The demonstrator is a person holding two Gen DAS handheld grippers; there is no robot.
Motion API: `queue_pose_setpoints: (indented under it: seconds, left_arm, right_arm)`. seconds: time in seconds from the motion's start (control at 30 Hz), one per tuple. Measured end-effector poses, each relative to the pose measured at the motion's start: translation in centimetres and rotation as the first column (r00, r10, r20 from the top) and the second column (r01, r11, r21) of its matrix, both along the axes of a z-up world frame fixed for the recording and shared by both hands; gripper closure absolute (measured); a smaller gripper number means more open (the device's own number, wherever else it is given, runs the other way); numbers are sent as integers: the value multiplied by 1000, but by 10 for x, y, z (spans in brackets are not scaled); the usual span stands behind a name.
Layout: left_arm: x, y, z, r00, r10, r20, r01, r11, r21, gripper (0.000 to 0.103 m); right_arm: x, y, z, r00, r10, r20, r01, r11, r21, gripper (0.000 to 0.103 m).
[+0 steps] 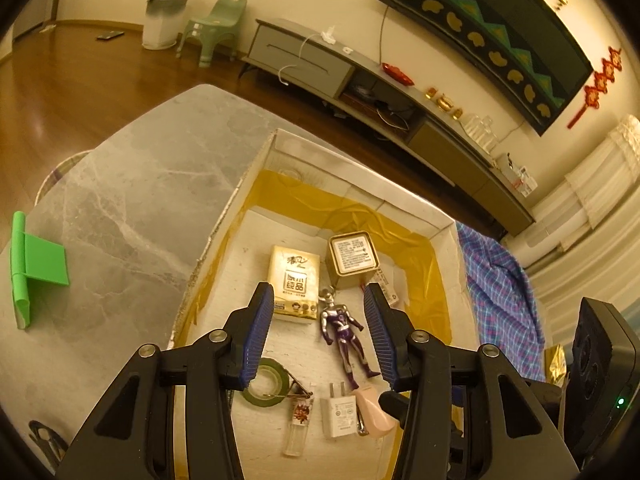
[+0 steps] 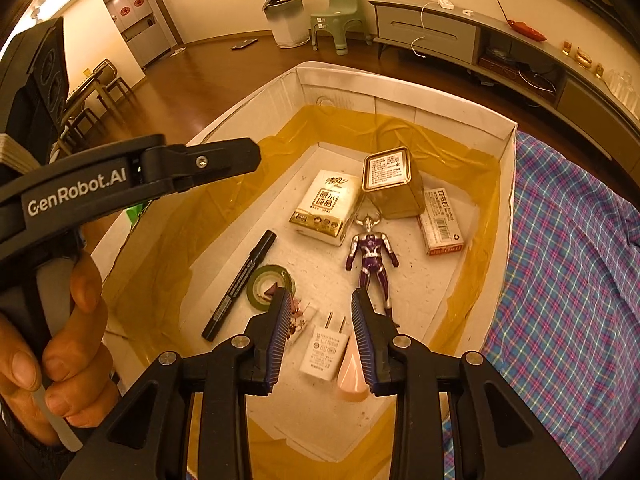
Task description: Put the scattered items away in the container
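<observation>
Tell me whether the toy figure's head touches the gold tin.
Cannot tell. In the right wrist view, the toy figure's head crest meets the gold tin's base edge, but contact or mere overlap is unclear.

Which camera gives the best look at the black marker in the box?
The right wrist view: the marker lies in full sight on the box floor. In the left wrist view I cannot find it; the gripper probably hides it.

— Box contents, centre of frame?
— White box [image 1: 424, 216]: tissue pack [image 1: 294, 280], tin [image 1: 352, 258], purple figure [image 1: 346, 334], green tape roll [image 1: 267, 386], charger plug [image 1: 339, 414].
— Left gripper [image 1: 320, 340]?
— Jaws apart, nothing between the pads.
</observation>
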State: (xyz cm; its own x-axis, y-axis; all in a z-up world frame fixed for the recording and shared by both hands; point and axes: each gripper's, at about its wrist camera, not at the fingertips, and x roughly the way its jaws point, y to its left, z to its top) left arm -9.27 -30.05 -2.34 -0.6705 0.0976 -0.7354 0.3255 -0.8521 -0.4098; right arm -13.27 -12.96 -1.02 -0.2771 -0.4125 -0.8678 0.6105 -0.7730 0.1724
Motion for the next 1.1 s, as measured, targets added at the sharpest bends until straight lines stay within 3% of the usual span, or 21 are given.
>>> queue_pose_setpoints:
  seconds: [0.07, 0.5, 0.9, 1.1]
  left_arm:
    - [1, 1, 1, 1000, -5, 0, 5, 1000, -13, 53]
    - [15, 20, 18, 1000, -26, -8, 25, 990, -136, 53]
    - [42, 53, 51, 997, -58, -41, 44, 959, -281, 52]
    - [57, 67, 63, 996, -68, -51, 45, 935, -353, 52]
  right_arm:
    - [3, 1, -1, 1000, 4, 0, -4, 1000, 2, 61]
    - [36, 3, 11, 995, 61, -85, -55, 996, 72, 57]
    - [77, 17, 34, 981, 106, -161, -93, 992, 90, 52]
    - [100, 26, 50, 968, 124, -219, -102, 989, 107, 44]
